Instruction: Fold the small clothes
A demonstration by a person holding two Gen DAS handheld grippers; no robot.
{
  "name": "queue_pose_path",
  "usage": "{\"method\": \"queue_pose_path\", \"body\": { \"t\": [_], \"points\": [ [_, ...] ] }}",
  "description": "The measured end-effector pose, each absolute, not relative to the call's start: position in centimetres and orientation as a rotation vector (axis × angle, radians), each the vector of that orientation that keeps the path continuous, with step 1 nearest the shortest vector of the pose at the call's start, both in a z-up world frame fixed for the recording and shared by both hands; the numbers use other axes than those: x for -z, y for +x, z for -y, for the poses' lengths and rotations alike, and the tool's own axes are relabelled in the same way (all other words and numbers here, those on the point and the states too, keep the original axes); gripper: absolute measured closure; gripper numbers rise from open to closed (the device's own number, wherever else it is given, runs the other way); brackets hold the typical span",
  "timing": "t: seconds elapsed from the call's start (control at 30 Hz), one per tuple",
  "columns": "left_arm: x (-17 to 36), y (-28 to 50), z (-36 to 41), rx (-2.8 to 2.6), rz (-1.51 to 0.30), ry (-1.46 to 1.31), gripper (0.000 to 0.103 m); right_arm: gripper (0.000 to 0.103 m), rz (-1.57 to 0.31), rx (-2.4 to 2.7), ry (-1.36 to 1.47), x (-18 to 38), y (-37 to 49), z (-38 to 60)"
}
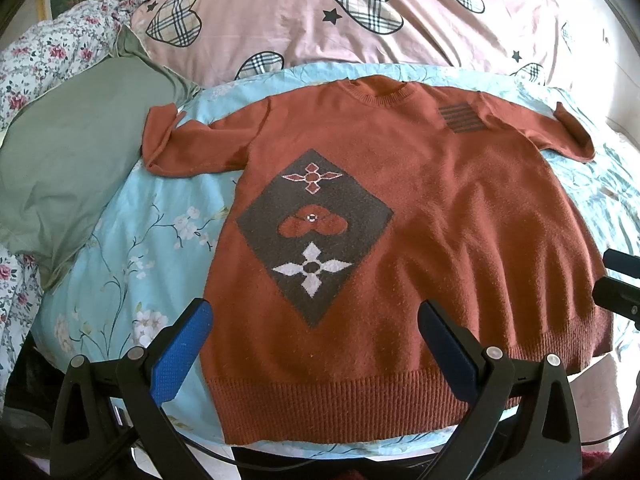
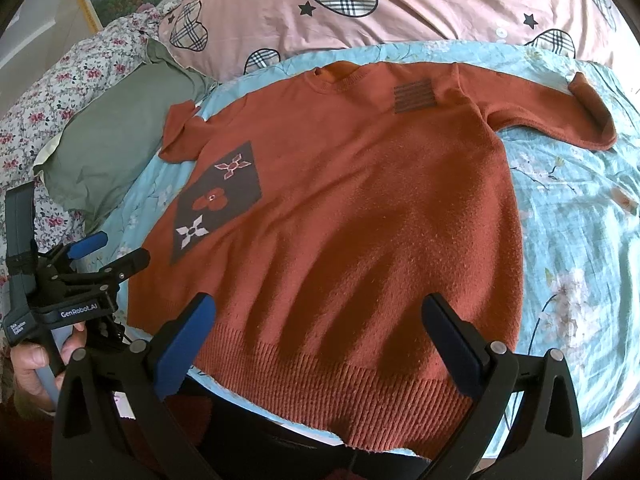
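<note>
A small rust-orange knitted sweater (image 1: 440,208) with a dark diamond panel of flower shapes is lying flat, front up, sleeves spread, on a light blue floral sheet (image 1: 132,240). The left gripper (image 1: 316,344) is hovering over the ribbed hem, blue-padded fingers spread wide and holding nothing. The right gripper (image 2: 320,340) is hovering likewise, wide apart and empty. A grey-green pillow (image 1: 68,160) is lying beside the left sleeve; a pink heart-patterned quilt (image 1: 304,12) is lying beyond the collar.

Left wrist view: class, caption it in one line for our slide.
Open left gripper hovers over the ribbed hem of a rust sweater spread flat on a floral sheet.
</note>
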State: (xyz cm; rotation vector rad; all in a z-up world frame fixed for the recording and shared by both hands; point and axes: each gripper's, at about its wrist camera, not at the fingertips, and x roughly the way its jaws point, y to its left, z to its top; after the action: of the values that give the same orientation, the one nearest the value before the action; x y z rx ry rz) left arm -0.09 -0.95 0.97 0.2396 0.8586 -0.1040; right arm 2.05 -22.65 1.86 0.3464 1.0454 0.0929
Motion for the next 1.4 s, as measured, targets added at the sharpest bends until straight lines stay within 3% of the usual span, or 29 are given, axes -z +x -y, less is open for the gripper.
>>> {"method": "queue_pose_path", "body": {
  "t": [0.43, 0.87, 1.13, 1.3, 1.4],
  "points": [
    [0.0, 0.8, 1.6, 0.130, -0.864, 0.225, 0.001, 0.002, -1.089, -0.066, 0.336, -1.0, 2.8, 23.7],
    [1.8, 4.3, 2.5, 0.169, -0.957, 0.229, 0.001, 0.011, -1.023, 0.008, 0.500, -0.9, 4.2, 30.6],
    [1.5, 6.9, 3.0, 0.191, -0.967, 0.199, 0.001, 0.025, -0.903, 0.174, 0.662, -1.9, 4.8, 41.8],
    [1.8, 8.1, 3.9, 0.194, -0.975, 0.213, 0.001, 0.040, -0.795, 0.338, 0.750, -2.4, 6.1, 52.4],
    [2.4, 8.8, 4.7, 0.197, -0.993, 0.228, 0.001, 0.041, -0.792, 0.443, 0.763, -1.8, 8.7, 58.5]
  ]
}}
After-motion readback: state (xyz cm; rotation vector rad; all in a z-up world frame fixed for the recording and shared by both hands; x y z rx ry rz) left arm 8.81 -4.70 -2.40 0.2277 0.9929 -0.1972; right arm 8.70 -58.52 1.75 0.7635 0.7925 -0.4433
